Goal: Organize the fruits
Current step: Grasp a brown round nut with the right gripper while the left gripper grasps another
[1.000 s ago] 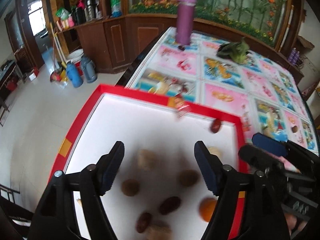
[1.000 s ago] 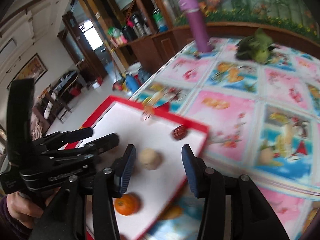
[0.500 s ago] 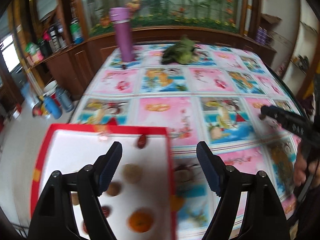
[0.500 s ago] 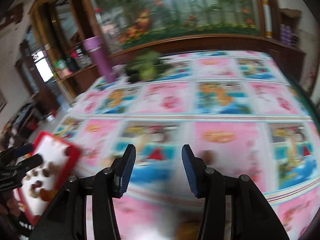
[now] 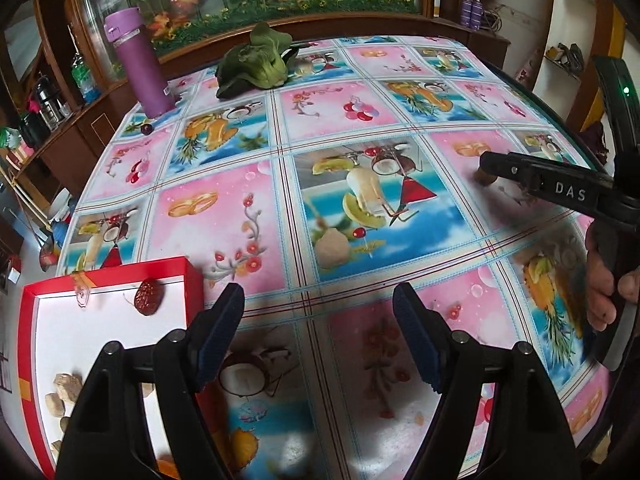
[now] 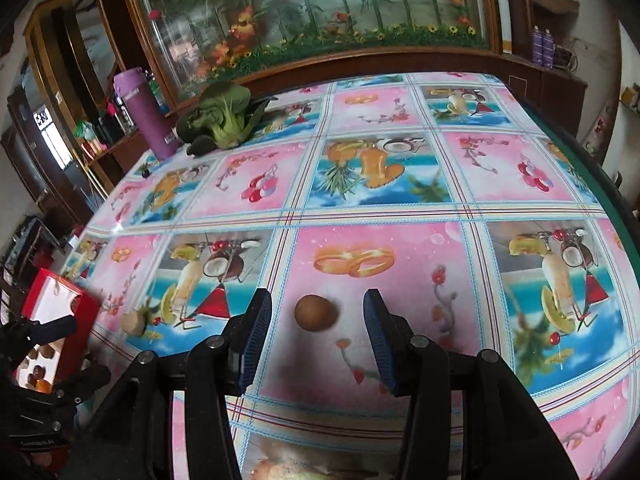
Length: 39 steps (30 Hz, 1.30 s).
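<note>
A red box (image 5: 192, 280) with a white inside sits at the lower left of the left wrist view. It holds a red date (image 5: 147, 298) and pale nut-like pieces (image 5: 60, 392). My left gripper (image 5: 318, 340) hangs open over the tablecloth just right of the box, with nothing in it. A pale round fruit (image 5: 330, 248) lies ahead of it. In the right wrist view a brown round fruit (image 6: 316, 313) lies on the table just ahead of the open right gripper (image 6: 318, 336), level with the gap between its fingertips and untouched. The box (image 6: 60, 300) is far to the left.
A purple bottle (image 5: 138, 64) and a green leafy vegetable (image 5: 256, 64) stand at the far side of the table, with a small dark fruit (image 5: 147, 129) by the bottle. A hand (image 5: 604, 280) holds the right gripper's handle. The table's edge (image 6: 600, 168) curves along the right.
Both views swung from over the red box to the open tablecloth on the right. The right gripper came up to the brown fruit. Both grippers stayed open.
</note>
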Each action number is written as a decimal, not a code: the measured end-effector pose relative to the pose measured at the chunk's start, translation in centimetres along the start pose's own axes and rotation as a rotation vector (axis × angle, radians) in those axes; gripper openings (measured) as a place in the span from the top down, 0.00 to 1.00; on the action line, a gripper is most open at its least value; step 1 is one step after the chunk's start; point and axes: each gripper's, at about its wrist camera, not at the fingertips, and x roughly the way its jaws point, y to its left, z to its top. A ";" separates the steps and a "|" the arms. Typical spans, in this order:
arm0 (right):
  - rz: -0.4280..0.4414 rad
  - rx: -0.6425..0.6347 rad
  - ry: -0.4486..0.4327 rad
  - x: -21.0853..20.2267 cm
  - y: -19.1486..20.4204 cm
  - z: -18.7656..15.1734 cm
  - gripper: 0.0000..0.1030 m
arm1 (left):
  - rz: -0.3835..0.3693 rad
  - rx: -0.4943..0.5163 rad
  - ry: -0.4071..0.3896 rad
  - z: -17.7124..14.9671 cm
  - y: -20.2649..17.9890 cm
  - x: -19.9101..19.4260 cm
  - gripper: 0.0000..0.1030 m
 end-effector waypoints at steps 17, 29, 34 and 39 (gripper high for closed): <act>-0.032 -0.013 0.034 1.4 0.5 -0.1 0.71 | -0.017 -0.034 0.001 0.8 1.0 0.5 0.25; -0.041 -0.006 0.036 1.4 0.3 -0.1 0.80 | -0.044 -0.041 0.033 1.9 -0.2 2.7 0.32; -0.038 -0.004 0.038 1.4 0.2 -0.1 0.80 | -0.047 -0.041 0.044 2.2 -0.3 3.6 0.39; -0.040 -0.007 0.037 1.4 0.3 -0.1 0.80 | -0.066 -0.049 0.064 2.2 -0.2 4.3 0.48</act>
